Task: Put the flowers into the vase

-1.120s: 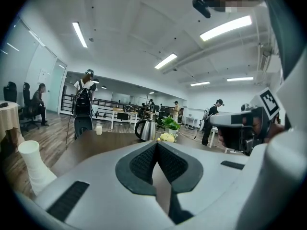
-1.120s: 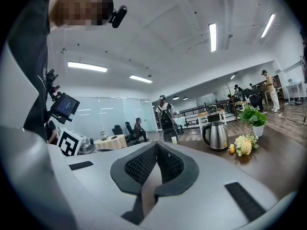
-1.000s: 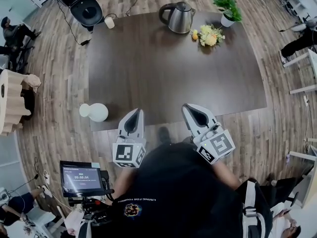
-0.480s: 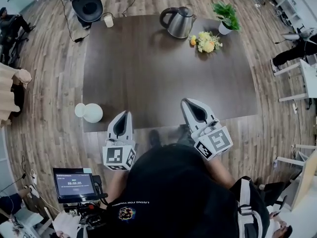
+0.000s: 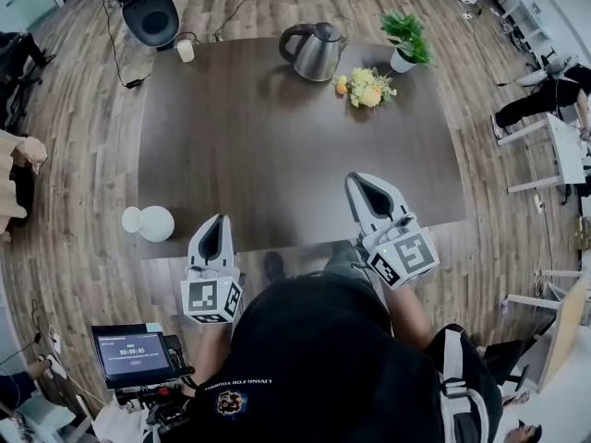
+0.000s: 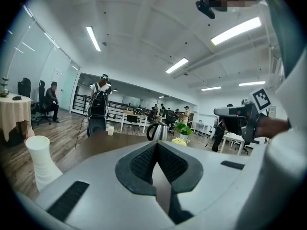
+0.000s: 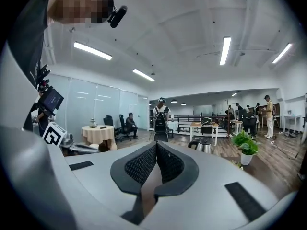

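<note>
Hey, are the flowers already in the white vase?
No, the flowers lie on the table beside the kettle, far from the vase.

We are in a big office: we see a black desk chair point(image 5: 150, 14), long ceiling lights point(image 6: 93, 38), glass walls point(image 7: 91, 104) and a wood floor point(image 5: 83, 169).

The right gripper point(image 5: 367, 179) has pushed farther in over the near edge of the table point(image 5: 277, 146) and now reaches more of the tabletop. The left gripper point(image 5: 216, 220) seems to have slid a little along that edge toward the vase point(image 5: 150, 221) at the table's corner, though the head camera shifted too.
</note>
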The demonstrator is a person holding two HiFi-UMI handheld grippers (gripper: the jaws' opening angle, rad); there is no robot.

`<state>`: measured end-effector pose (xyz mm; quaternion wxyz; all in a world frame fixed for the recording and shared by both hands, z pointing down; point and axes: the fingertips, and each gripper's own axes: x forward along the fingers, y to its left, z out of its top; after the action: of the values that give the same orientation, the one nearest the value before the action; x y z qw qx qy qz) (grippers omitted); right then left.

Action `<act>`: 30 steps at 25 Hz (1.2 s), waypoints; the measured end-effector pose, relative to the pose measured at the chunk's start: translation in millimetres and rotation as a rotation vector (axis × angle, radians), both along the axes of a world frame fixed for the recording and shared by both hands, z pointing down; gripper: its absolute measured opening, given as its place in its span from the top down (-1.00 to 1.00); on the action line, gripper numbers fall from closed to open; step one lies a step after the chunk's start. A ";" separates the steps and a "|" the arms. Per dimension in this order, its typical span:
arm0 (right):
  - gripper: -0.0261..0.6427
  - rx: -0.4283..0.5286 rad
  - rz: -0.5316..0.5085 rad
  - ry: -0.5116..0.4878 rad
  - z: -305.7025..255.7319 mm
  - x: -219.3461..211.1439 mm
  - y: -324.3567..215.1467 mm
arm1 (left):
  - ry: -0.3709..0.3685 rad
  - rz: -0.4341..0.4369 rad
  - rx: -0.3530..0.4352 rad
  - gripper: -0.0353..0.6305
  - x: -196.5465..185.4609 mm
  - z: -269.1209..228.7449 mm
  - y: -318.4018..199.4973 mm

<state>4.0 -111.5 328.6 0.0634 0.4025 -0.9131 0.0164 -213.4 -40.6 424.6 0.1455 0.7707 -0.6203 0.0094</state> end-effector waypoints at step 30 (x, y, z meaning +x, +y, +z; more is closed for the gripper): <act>0.87 0.176 -0.006 0.305 30.8 344.0 -215.9 | -0.179 0.011 -0.128 0.88 282.9 -13.3 -122.5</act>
<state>348.0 -327.4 359.4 0.1660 0.4016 -0.8919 -0.1249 69.5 -163.1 411.3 0.1384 0.7593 -0.6247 0.1185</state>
